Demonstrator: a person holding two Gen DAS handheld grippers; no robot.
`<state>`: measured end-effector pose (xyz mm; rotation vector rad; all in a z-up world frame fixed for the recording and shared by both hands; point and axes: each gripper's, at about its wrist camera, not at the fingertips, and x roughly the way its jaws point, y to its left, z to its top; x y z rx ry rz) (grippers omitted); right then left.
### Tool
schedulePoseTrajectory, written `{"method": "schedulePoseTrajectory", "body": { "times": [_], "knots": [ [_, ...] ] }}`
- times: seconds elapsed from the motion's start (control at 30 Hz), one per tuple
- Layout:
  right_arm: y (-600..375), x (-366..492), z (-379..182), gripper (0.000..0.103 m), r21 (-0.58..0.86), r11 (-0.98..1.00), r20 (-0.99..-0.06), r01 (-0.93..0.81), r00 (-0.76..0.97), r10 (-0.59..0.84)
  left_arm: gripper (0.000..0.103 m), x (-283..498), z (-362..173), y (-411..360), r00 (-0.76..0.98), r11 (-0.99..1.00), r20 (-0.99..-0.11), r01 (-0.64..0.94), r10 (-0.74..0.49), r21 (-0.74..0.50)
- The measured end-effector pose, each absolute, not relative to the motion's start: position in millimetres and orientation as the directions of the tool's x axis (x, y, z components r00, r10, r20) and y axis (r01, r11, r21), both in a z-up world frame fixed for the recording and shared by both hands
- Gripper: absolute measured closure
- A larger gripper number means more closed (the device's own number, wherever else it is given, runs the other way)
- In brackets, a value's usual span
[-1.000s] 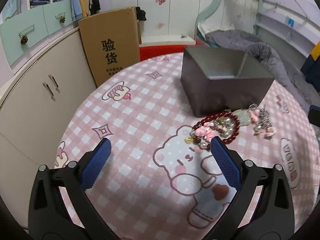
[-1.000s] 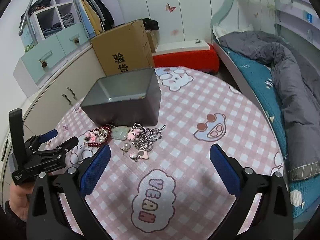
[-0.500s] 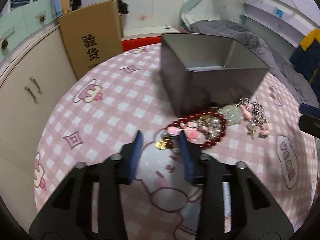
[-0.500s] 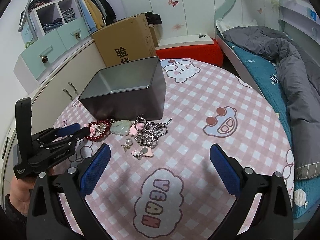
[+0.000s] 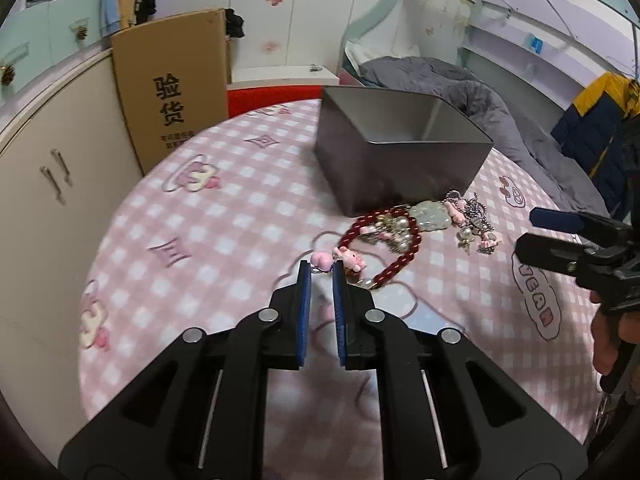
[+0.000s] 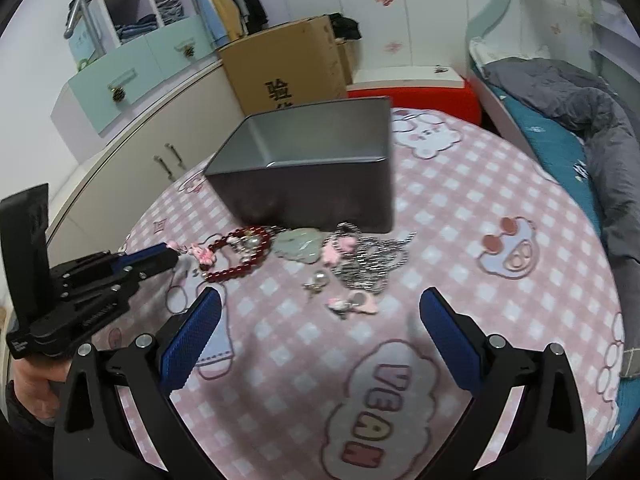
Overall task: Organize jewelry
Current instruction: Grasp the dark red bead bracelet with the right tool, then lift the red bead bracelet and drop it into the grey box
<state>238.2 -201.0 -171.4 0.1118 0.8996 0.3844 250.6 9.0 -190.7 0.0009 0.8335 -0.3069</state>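
A pile of jewelry lies on the pink checked tablecloth in front of a grey metal box (image 5: 400, 160) (image 6: 316, 184). It holds a dark red bead bracelet (image 5: 384, 240) (image 6: 240, 256) with pink charms, a pale green jade pendant (image 5: 430, 214) (image 6: 300, 246), a silver chain (image 6: 368, 260) and small pink charms (image 6: 354, 304). My left gripper (image 5: 320, 270) (image 6: 170, 250) is shut on a pink charm (image 5: 321, 261) at the bracelet's near end. My right gripper (image 6: 320, 312) (image 5: 536, 232) is open and empty, hovering just before the pile.
A cardboard box (image 5: 172, 84) leans against a beige cabinet (image 5: 48, 168) left of the round table. A red stool (image 6: 412, 96) stands behind the table. A bed with a grey duvet (image 6: 580, 92) runs along the right side.
My left gripper moved forward to the bracelet and closed from wide open onto the pink charm. My right gripper drew nearer to the pile and stayed open.
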Motion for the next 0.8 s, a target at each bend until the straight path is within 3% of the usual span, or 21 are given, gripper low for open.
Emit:
{"method": "schedulePoseTrajectory", "body": {
  "times": [0.37,0.43,0.5,0.63,0.67,0.7,0.8],
  "knots": [
    [-152,251,-180,0.010,0.266,0.889,-0.747,-0.372,0.503,0.434,0.092,241,-180,31,0.660,0.964,-0.708,0.235,-0.251,-0.122],
    [-146,262,-186,0.025,0.304,0.889,-0.754,-0.344,0.484,0.445,0.092,240,-179,33,0.667,0.965,-0.703,0.231,-0.249,-0.123],
    [-141,268,-189,0.046,0.328,0.885,-0.756,-0.330,0.471,0.456,0.092,239,-178,35,0.670,0.965,-0.699,0.228,-0.250,-0.128],
    [-131,275,-194,0.070,0.278,0.911,-0.776,-0.305,0.488,0.400,0.092,238,-179,35,0.668,0.964,-0.699,0.229,-0.254,-0.132],
    [-130,274,-193,0.086,0.268,0.911,-0.779,-0.314,0.485,0.397,0.092,238,-179,36,0.667,0.964,-0.699,0.230,-0.257,-0.134],
    [-130,272,-193,0.094,0.279,0.904,-0.781,-0.323,0.472,0.409,0.092,238,-179,36,0.667,0.963,-0.699,0.232,-0.259,-0.136],
    [-132,260,-188,0.096,0.257,0.899,-0.778,-0.353,0.477,0.410,0.092,237,-178,35,0.668,0.962,-0.697,0.234,-0.262,-0.138]
  ]
}}
